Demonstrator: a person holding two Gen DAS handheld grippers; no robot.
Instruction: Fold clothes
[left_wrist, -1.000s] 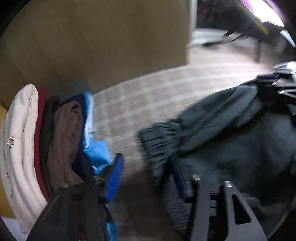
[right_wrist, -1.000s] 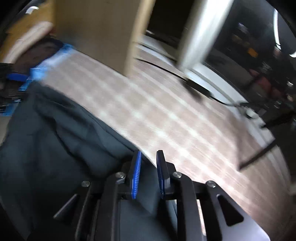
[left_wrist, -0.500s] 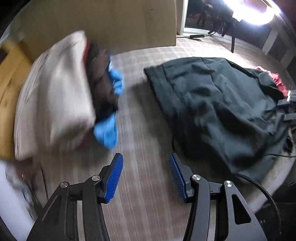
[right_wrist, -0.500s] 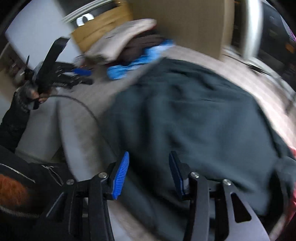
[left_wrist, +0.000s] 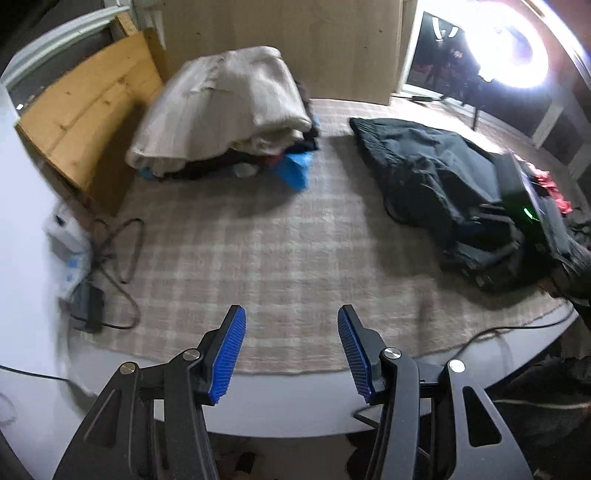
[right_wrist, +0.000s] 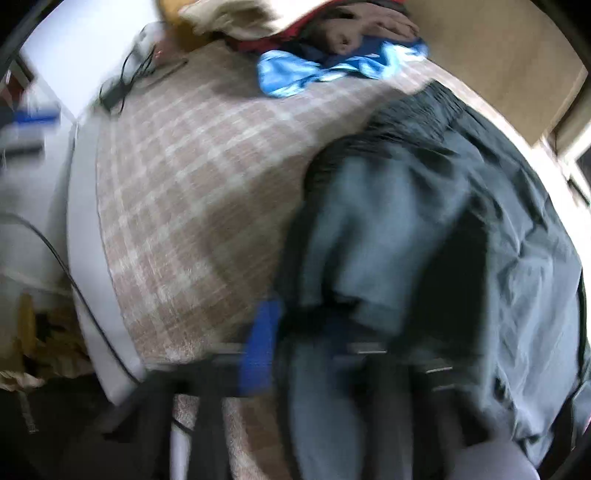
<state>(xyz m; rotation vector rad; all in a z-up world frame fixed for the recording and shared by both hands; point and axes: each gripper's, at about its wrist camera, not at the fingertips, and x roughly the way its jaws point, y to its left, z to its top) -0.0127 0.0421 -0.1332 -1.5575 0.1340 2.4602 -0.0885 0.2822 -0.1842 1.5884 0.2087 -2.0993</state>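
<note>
Over the plaid rug (left_wrist: 280, 236), the left gripper (left_wrist: 291, 350) hung with its blue-padded jaws standing apart and nothing between them, pointing down at bare checked weave near the rug's front edge. Well beyond it, against a wooden board (left_wrist: 88, 122), sat a stack of folded clothes (left_wrist: 229, 114), a cream garment on top and a bright blue piece (left_wrist: 295, 168) poking out at the bottom. To the right on the same rug lay the dark grey garment (left_wrist: 424, 162), loosely spread and rumpled, with a red item (left_wrist: 554, 188) just past its far end. Black cables (left_wrist: 118, 251) trailed at the rug's left edge.

From the right wrist view, heavily blurred, the right gripper (right_wrist: 295, 350) had its jaws drawn fully together, and folds of the dark grey garment lay bunched at them; one blue pad (right_wrist: 260, 350) showed beside the cloth. Whether fabric was actually pinched could not be told through the blur.
</note>
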